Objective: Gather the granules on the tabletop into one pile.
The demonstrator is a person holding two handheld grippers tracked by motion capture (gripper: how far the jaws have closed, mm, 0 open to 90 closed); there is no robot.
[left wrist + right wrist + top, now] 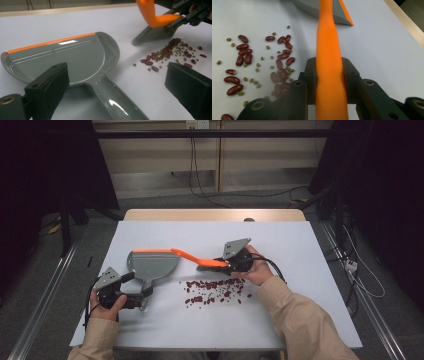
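A grey dustpan with an orange front lip lies on the white table, its handle pointing toward the person. My left gripper stands open, one jaw on each side of the dustpan handle with gaps showing on both sides. My right gripper is shut on the orange handle of a brush. The brush's dark bristles rest on the table just behind a scatter of red and green beans. The handle's far end reaches over the dustpan's right edge.
The white table sheet has bare room right of the right hand and in front of the beans. A wooden table edge runs along the back. Cables lie on the floor at the right.
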